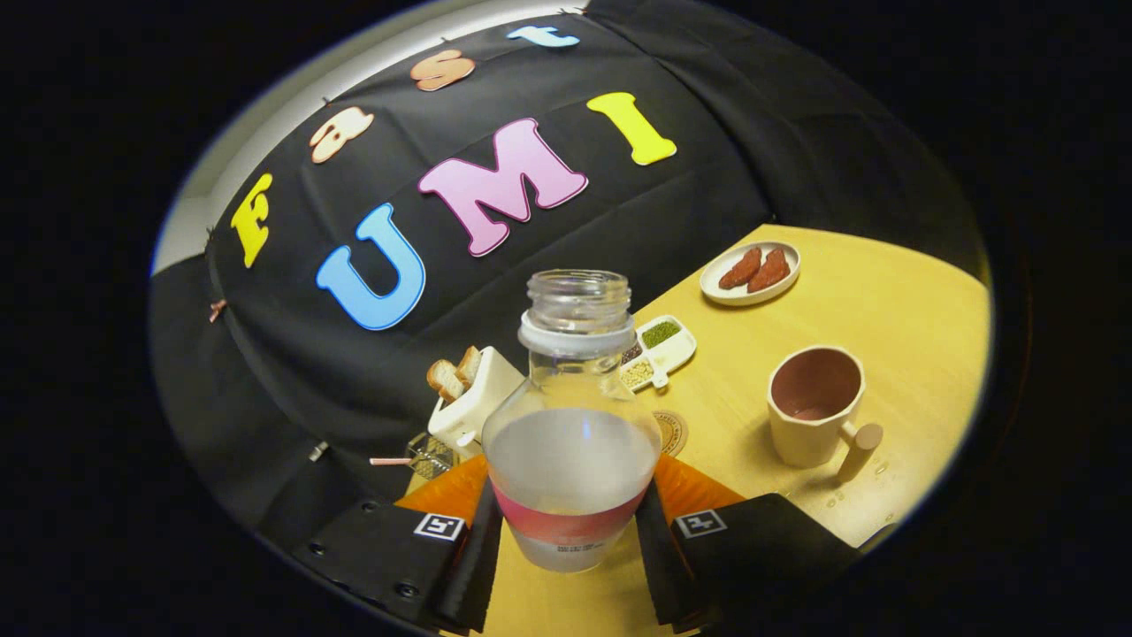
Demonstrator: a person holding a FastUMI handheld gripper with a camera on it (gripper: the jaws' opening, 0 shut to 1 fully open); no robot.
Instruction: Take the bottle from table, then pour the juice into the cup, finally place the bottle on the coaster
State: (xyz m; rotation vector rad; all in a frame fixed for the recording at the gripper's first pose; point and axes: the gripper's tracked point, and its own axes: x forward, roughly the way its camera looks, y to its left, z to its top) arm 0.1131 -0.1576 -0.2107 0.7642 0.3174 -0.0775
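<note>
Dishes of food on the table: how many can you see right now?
3. A round plate with two reddish pieces, farthest back; a divided tray of grains behind the held bottle; a toast holder beside it. The bottle may hide others.

clear bottle (570, 442) with red band; cream cup (814, 402), brown inside; yellow table (893, 310)

Black cloth wall (707, 177) hangs creased behind booth, seams and folds catching dim light. Pale strip of plain wall (292, 97) visible above cloth's top edge. Light wooden table (902, 301) in warm yellow tone, surface smooth, rounded edge meeting cloth. Small droplets glisten on tabletop. Lighting soft, from above; shadows short.
</note>
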